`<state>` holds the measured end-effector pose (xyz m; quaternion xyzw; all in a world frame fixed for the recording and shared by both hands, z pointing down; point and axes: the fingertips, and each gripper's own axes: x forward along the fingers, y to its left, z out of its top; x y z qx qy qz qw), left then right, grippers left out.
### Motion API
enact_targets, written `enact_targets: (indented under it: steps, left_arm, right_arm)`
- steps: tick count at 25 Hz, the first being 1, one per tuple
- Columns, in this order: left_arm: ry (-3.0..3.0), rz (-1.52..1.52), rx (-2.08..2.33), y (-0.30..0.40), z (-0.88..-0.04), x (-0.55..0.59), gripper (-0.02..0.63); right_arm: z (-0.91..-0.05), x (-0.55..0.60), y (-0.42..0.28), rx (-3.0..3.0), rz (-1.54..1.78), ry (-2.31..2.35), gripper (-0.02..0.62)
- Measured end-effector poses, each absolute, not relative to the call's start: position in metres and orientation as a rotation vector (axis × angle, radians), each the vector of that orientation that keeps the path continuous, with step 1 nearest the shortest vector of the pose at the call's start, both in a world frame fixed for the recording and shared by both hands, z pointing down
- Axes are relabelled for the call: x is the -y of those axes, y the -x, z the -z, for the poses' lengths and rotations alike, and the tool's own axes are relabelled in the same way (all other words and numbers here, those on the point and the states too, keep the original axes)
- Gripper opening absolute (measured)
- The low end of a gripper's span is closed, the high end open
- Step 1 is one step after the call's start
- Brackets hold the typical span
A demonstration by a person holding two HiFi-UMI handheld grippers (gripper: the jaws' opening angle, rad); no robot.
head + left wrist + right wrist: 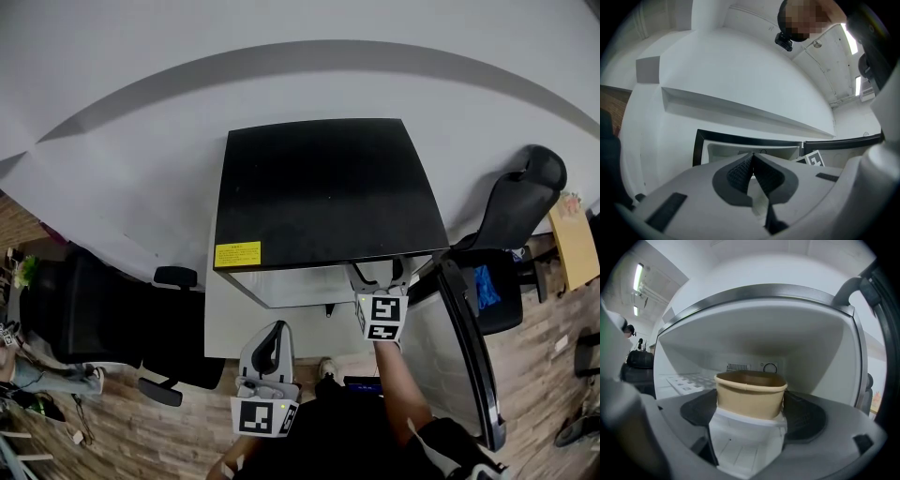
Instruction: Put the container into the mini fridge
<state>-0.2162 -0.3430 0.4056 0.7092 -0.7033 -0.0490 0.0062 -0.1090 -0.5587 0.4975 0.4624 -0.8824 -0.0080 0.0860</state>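
Tan paper container (750, 393) is pinched between the jaws of the right gripper (376, 275), with the open white cavity of the mini fridge (754, 329) straight ahead of them. The left gripper (752, 159) has its jaws pressed together, empty.

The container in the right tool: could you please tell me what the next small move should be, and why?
Probably ease the right tool forward into the mini fridge, then lower it. The tool is shut on the container, which is held upright at the fridge's open front, and the space ahead of it looks bare.
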Motion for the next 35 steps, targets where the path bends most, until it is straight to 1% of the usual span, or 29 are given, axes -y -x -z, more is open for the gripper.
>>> enact_targets:
  steps: [12, 17, 22, 23, 24, 25, 26, 31, 35]
  left_arm:
    - [-2.245, 0.171, 2.175, 0.215, -0.399, 0.312, 0.009]
    - [-2.28, 0.192, 2.129, 0.21, -0.399, 0.273, 0.009]
    - [-2.318, 0.216, 2.08, 0.205, -0.406, 0.217, 0.009]
    - [-2.324, 0.213, 2.066, 0.203, -0.408, 0.205, 0.009]
    - [-2.33, 0.21, 2.051, 0.201, -0.411, 0.193, 0.009]
    - [-2.337, 0.206, 2.035, 0.199, -0.413, 0.181, 0.009]
    - [-2.343, 0.202, 2.021, 0.197, -0.415, 0.17, 0.009]
    - [-2.384, 0.211, 1.981, 0.185, -0.415, 0.128, 0.009]
    - [-2.404, 0.223, 1.963, 0.175, -0.414, 0.109, 0.009]
  right_arm:
    - [-0.496, 0.525, 0.096, 2.603, 0.007, -1.409, 0.445]
    - [-0.492, 0.472, 0.084, 2.607, -0.003, -1.445, 0.445]
    - [-0.492, 0.395, 0.073, 2.626, -0.057, -1.447, 0.436]
    - [-0.492, 0.378, 0.069, 2.627, -0.073, -1.458, 0.416]
    - [-0.492, 0.361, 0.065, 2.626, -0.087, -1.477, 0.362]
    - [-0.492, 0.344, 0.06, 2.624, -0.102, -1.498, 0.252]
    - [-0.492, 0.328, 0.056, 2.623, -0.118, -1.511, 0.181]
    - [-0.494, 0.26, 0.041, 2.624, -0.19, -1.508, 0.106]
    - [-0.485, 0.222, 0.031, 2.641, -0.207, -1.509, 0.064]
